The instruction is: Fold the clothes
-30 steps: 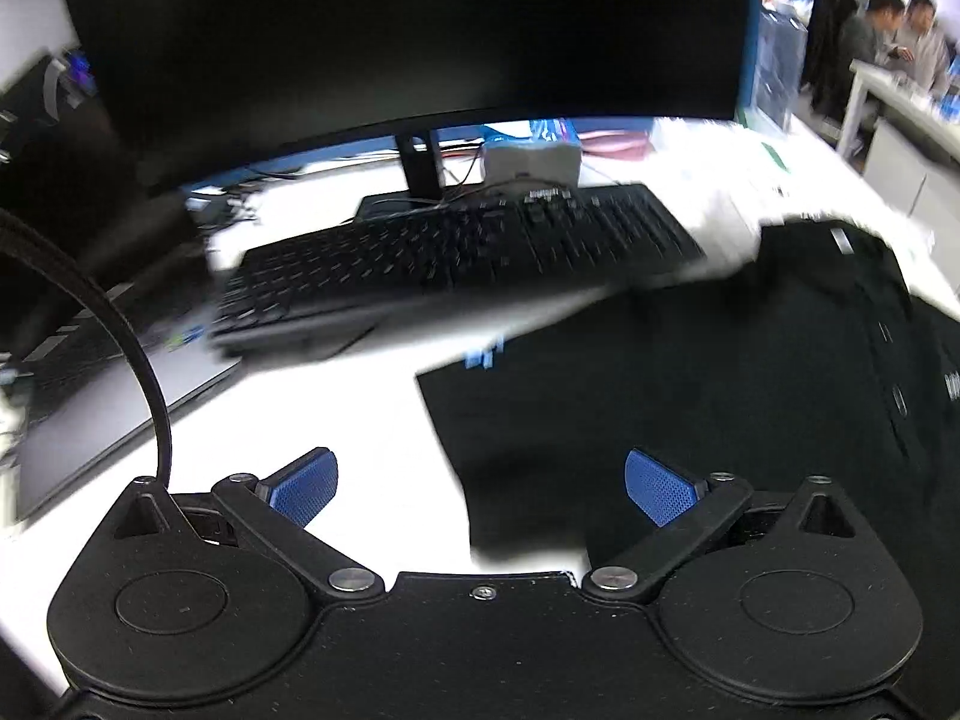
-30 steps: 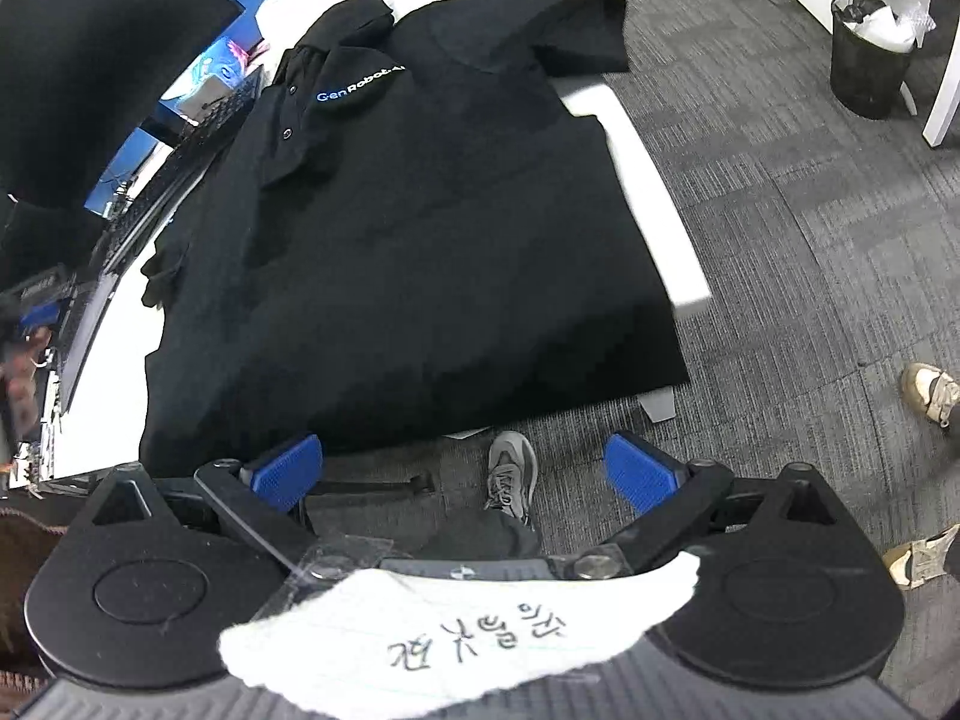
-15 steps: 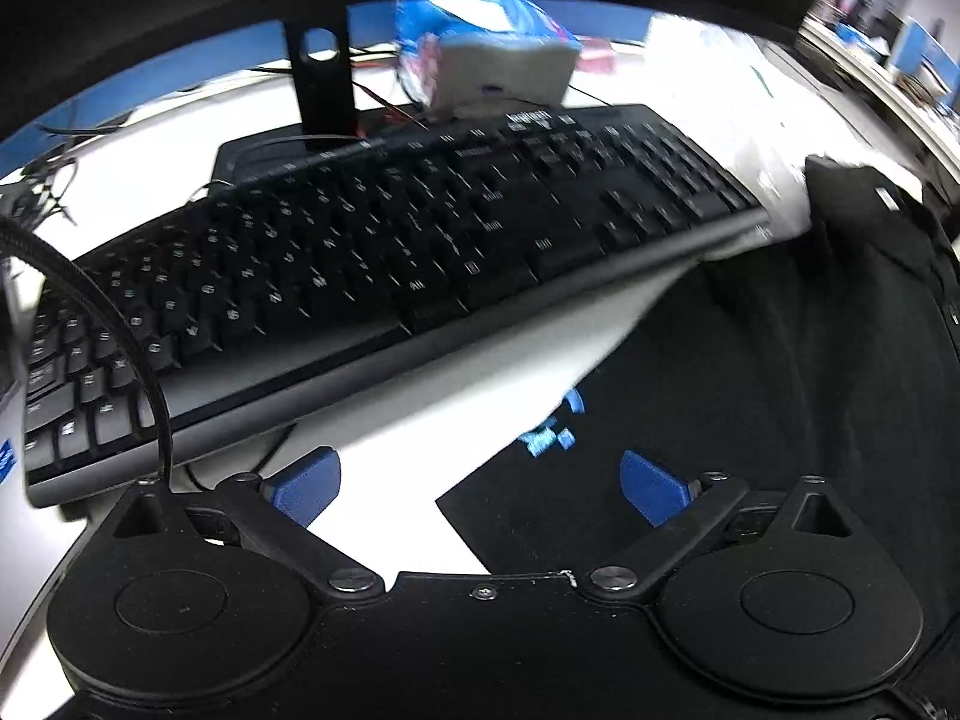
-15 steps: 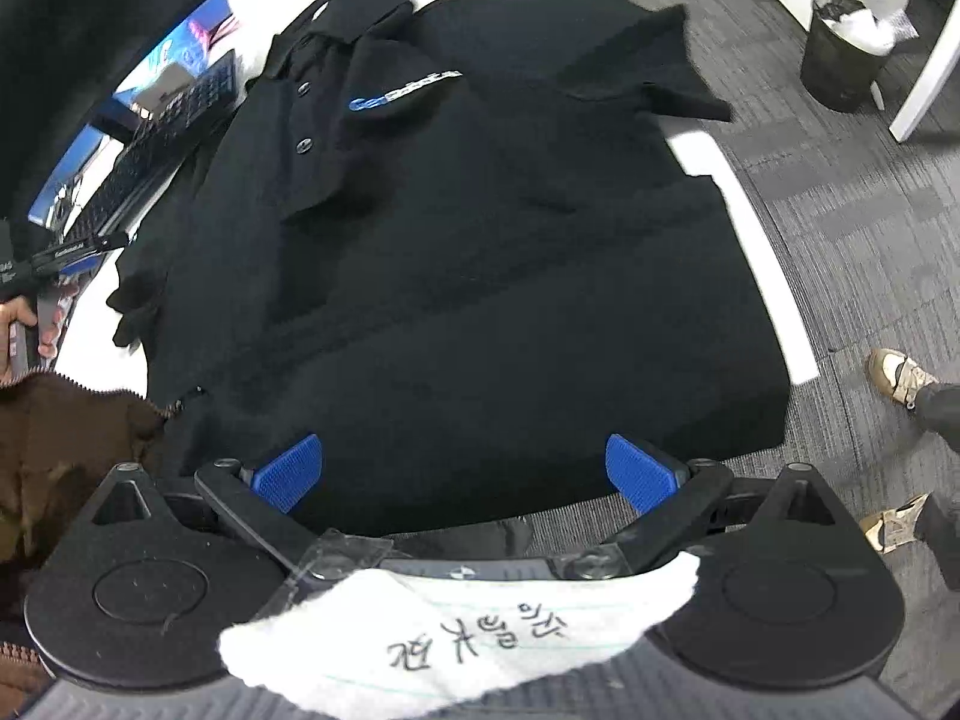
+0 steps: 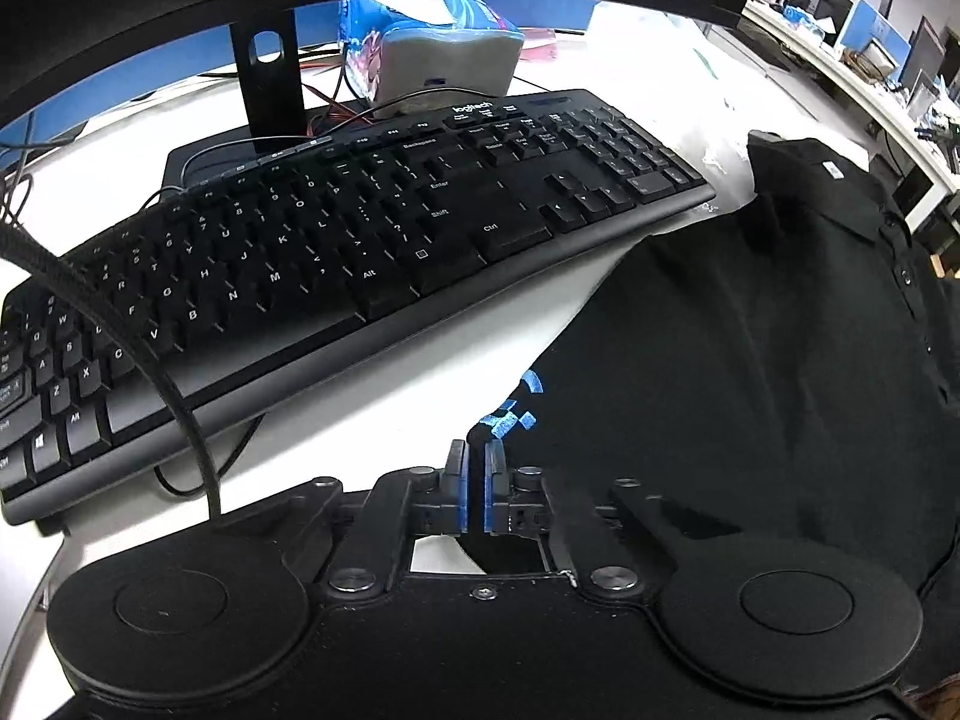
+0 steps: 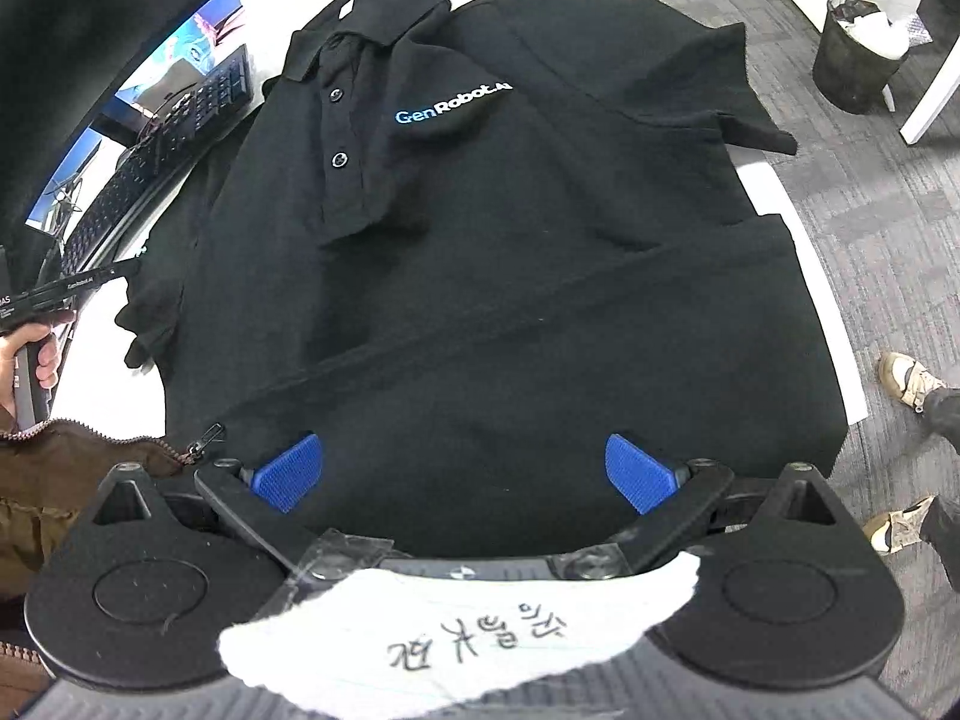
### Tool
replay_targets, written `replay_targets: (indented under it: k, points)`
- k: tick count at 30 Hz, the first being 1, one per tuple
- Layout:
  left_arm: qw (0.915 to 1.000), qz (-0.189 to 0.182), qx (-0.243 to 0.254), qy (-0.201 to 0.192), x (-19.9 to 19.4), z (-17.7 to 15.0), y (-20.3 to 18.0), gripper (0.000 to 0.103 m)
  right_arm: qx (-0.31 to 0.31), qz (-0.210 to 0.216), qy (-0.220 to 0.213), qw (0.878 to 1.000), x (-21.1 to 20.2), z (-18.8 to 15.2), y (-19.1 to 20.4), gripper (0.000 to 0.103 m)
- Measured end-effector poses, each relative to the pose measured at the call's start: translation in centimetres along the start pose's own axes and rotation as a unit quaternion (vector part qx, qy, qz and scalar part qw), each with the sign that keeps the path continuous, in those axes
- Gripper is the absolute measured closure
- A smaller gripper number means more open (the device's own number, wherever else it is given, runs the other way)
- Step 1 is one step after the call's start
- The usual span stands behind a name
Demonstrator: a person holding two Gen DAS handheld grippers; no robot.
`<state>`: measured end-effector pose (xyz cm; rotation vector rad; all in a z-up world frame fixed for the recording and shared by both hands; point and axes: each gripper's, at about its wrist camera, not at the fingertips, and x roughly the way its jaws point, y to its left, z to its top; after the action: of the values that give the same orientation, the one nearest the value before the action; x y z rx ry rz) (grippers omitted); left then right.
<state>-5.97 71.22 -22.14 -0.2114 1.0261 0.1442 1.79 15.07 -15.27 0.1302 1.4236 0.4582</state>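
A black polo shirt (image 6: 510, 252) with a blue-and-white chest logo lies face up on the white table (image 6: 816, 300), collar at the far end. In the left wrist view its sleeve (image 5: 720, 390) lies just right of the keyboard. My left gripper (image 5: 474, 492) is shut on the sleeve's edge, with black cloth between the blue pads. My right gripper (image 6: 462, 468) is open, its blue fingertips (image 6: 288, 471) spread just above the shirt's bottom hem. The left gripper also shows in the right wrist view (image 6: 60, 294), at the left sleeve.
A black keyboard (image 5: 312, 252) lies along the table's left side, with a monitor stand (image 5: 270, 78) and a grey box (image 5: 444, 66) behind it. A waste bin (image 6: 858, 54) stands on the carpet at far right. A bystander's shoes (image 6: 906, 378) are at right.
My left gripper has moved in to the sleeve and closed on its edge. My right gripper has come in lower over the bottom hem and stays open.
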Motion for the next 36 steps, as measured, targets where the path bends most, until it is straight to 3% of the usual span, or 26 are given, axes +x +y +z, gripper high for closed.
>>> replay_targets:
  k: [8,15,18,21,25,26,28,30,36]
  points:
    - [0.9997,-0.010,0.013,-0.020,-3.7,1.0,-3.2,0.103,0.004,0.010,-0.006,1.000,-0.3,-0.5,-0.4,0.001]
    - [0.9944,-0.083,0.058,-0.030,-7.5,2.4,-13.5,0.103,0.013,0.031,-0.021,0.999,-0.4,-1.2,-2.0,0.001]
    - [0.9896,-0.122,0.070,-0.028,-7.0,2.6,-19.2,0.103,0.012,0.043,-0.030,0.999,-0.7,-1.3,-3.0,0.001]
    - [0.9865,-0.146,0.073,-0.008,-4.1,2.3,-24.4,0.102,0.015,0.058,-0.039,0.997,-1.2,-1.3,-4.6,0.001]
    - [0.9902,-0.114,0.067,0.046,0.1,1.3,-29.1,0.099,0.024,0.073,-0.047,0.996,-1.9,-1.0,-7.3,0.001]
    - [0.9920,-0.101,0.060,0.046,0.3,1.1,-29.7,0.095,0.023,0.074,-0.048,0.996,-2.1,-0.8,-7.9,0.001]
    - [0.9955,-0.080,0.045,0.023,-1.2,0.8,-30.0,0.046,0.006,0.066,-0.057,0.996,-2.7,0.0,-9.1,0.001]
    - [0.9981,-0.056,0.024,-0.005,-3.0,0.6,-29.5,0.021,-0.013,0.055,-0.077,0.995,-3.3,1.5,-10.4,0.001]
    - [0.9985,-0.032,-0.042,-0.017,-7.2,-0.2,-27.6,0.019,0.011,0.044,-0.129,0.991,-1.2,10.3,-16.7,0.000]
